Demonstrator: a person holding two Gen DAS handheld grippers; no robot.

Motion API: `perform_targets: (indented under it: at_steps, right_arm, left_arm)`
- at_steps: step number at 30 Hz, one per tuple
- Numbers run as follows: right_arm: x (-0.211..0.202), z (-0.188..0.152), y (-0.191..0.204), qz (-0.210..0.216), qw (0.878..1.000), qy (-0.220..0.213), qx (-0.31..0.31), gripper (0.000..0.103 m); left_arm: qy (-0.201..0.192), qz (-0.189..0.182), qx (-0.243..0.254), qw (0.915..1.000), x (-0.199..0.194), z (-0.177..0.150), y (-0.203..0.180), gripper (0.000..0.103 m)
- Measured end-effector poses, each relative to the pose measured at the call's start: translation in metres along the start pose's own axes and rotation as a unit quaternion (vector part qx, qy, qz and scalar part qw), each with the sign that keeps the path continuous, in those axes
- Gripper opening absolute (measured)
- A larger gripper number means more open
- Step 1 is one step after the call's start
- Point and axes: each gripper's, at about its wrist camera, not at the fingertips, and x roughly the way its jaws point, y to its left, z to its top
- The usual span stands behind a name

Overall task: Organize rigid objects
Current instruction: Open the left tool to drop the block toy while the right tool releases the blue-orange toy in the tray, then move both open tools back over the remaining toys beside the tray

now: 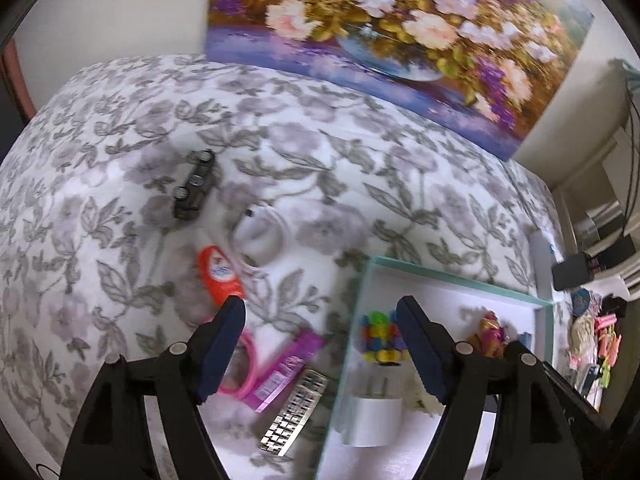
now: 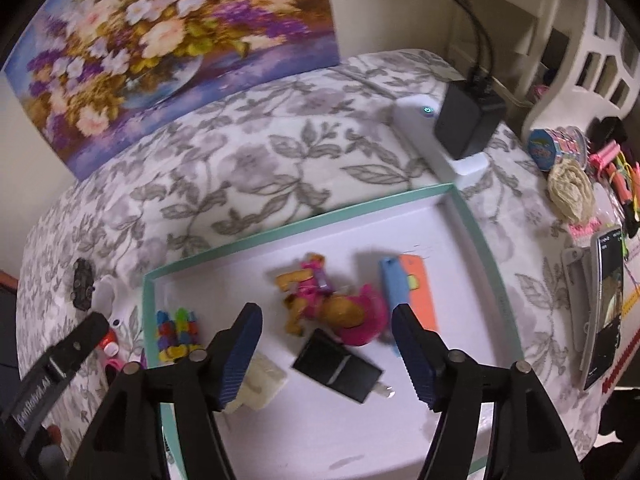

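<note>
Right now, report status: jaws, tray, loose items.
Left gripper open, empty. Right gripper open, empty, over tray. Doll and black charger already in. Orange bottle, metal band outside on cloth.

A home: floral tablecloth (image 1: 280, 152), flower painting (image 1: 400, 40) against the wall.

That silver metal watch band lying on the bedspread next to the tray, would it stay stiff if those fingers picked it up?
Probably not. The watch band looks built of many small links, so it would likely droop from wherever it is pinched. Its shiny metal suggests it is slippery and fairly heavy for its size. Lying flat on the soft floral bedspread, it seems unlikely to roll.
</note>
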Motion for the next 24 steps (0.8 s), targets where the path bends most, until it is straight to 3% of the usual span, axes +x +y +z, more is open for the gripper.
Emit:
perform_targets:
  at_steps: [15,19,24]
  right_arm:
    - [-0.007,-0.016,0.062,0.019,0.998,0.003,-0.057,0.084]
    - [-0.011,-0.021,0.076,0.02,0.997,-0.001,-0.071,0.095]
    - [-0.013,-0.027,0.093,0.02,0.996,-0.002,-0.092,0.095]
  left_arm:
    - [-0.016,0.052,-0.047,0.9974,-0.007,0.01,0.059,0.083]
    - [-0.017,0.053,-0.055,0.997,-0.011,0.011,0.07,0.083]
    - [-0.026,0.062,-0.065,0.9956,-0.018,0.013,0.085,0.084]
